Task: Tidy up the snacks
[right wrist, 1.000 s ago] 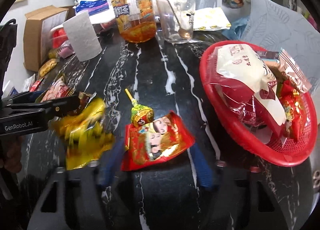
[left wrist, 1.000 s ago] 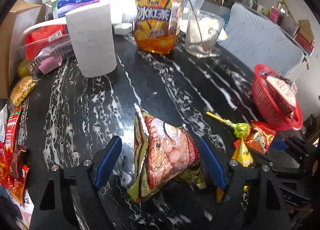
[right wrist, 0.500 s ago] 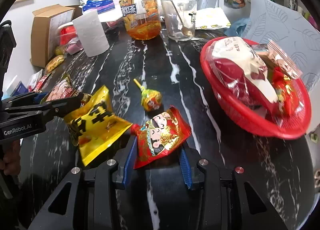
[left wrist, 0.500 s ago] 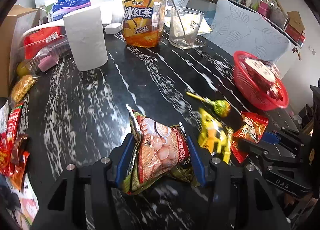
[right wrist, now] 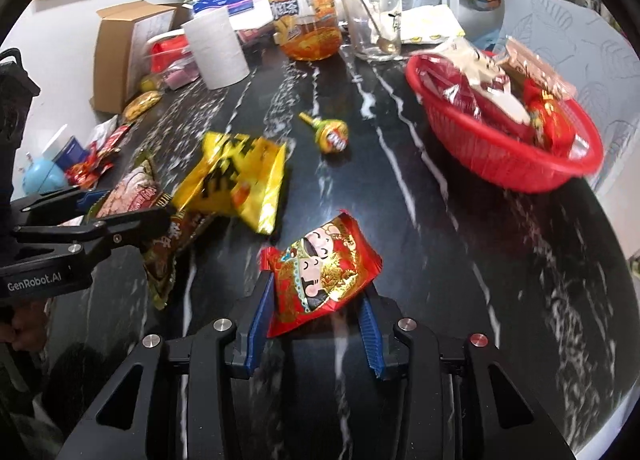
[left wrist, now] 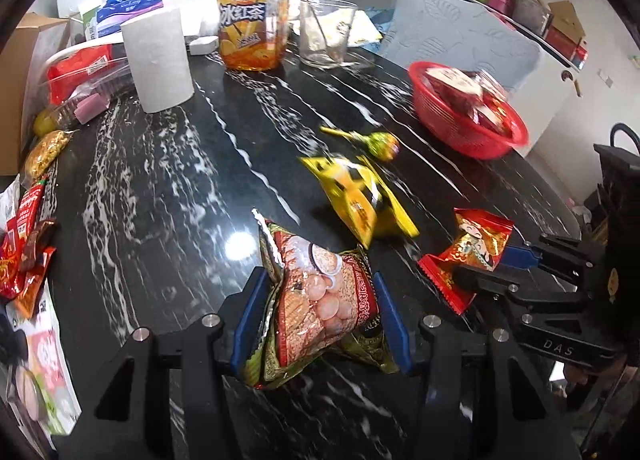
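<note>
- Red plastic basket point(right wrist: 508, 163), upper right of the right wrist view: heaped with snack packs, among them a white-and-red bag point(right wrist: 486, 79), a clear-wrapped pinkish pack point(right wrist: 532, 67) and red packets point(right wrist: 548, 119). In the left wrist view it sits at right centre point(left wrist: 460, 127), blurred.
- Clear glass cup point(right wrist: 374, 25), top centre: a metal spoon point(right wrist: 384, 39) leans inside it. Just to its left stands an iced-tea bottle point(right wrist: 306, 15), holding orange liquid in its lower part.
- Cardboard box point(right wrist: 124, 47), upper left; its contents cannot be made out. A white paper roll point(right wrist: 216, 49) stands upright beside it.
- Left gripper point(left wrist: 316, 320), bottom centre of its own view: blue pads clamped on a crumpled snack bag point(left wrist: 320, 300) printed with round pale balls, green-gold at the edges, held off the black marble table point(left wrist: 160, 199).
- Right gripper point(right wrist: 316, 324), bottom centre: clamped on a shiny red packet point(right wrist: 324, 268) with a cartoon face and gold pattern, its lower end between the pads.
- Both sets of jaws have just closed further onto these packs.
- Yellow packet point(right wrist: 240, 183) with black characters lies at centre left, touching the left-held bag; a green-wrapped lollipop point(right wrist: 330, 133) lies beyond it, between the yellow packet and the basket.
</note>
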Demonstrator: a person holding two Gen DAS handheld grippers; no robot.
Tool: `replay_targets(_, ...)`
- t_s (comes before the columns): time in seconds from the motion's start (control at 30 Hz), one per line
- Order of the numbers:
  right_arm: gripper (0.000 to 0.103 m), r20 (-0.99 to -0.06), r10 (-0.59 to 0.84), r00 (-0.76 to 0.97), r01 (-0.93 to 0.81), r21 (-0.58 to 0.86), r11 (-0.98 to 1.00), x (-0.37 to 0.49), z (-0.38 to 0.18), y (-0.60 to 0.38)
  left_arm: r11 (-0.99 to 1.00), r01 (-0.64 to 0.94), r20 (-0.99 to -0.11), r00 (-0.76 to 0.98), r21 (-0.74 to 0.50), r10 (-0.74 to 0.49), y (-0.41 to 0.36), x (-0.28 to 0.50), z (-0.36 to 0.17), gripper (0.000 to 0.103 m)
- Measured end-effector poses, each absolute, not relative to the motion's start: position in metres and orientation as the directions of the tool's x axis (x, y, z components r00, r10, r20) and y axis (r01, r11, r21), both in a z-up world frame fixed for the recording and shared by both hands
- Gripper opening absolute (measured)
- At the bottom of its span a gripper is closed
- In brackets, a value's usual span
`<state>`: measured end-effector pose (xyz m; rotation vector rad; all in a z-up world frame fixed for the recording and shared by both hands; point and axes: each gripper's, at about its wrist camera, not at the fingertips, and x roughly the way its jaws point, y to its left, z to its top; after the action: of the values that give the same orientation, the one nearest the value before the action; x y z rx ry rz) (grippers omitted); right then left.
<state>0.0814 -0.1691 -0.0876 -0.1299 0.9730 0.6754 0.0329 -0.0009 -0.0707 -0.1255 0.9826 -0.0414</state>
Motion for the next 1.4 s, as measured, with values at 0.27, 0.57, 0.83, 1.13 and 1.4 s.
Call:
replay_targets(0.27,0.039,-0.797,0.486,0.359,-0.608,0.196,0.77,0.057,-0.088,-0.178,0.992,-0.015,-0.828,0.552,-0.129,-0.1,-0.011,0.016,-0.071,0.053)
replay_targets(0.57,0.09,-0.806,0.462,0.369,-0.622,0.155,0.767,0.055,-0.091,-0.17,0.991,-0.026,-0.825,0.556,-0.135,-0.098,-0.01,0.014,-0.073,0.053)
replay_targets(0.83,0.09,-0.812,0.406,0.42,-0.634,0.058,0.771,0.059,-0.095,-0.159,0.991,-0.027,-0.825,0.557,-0.13,-0.093,-0.01,0.013,-0.072,0.053)
replay_targets(1.13,0.046,-0.799,0.404,0.446,-0.635,0.035,0.771,0.055,-0.091,-0.162,0.991,-0.016,-0.823,0.559,-0.135,-0.103,-0.012,0.012,-0.071,0.053)
replay_targets(1.4,0.045,-0.784,0.451,0.426,-0.604,0.126,0.787,0.054,-0.087,-0.18,0.989,0.022,-0.81,0.571,-0.148,-0.134,-0.02,0.009,-0.063,0.053)
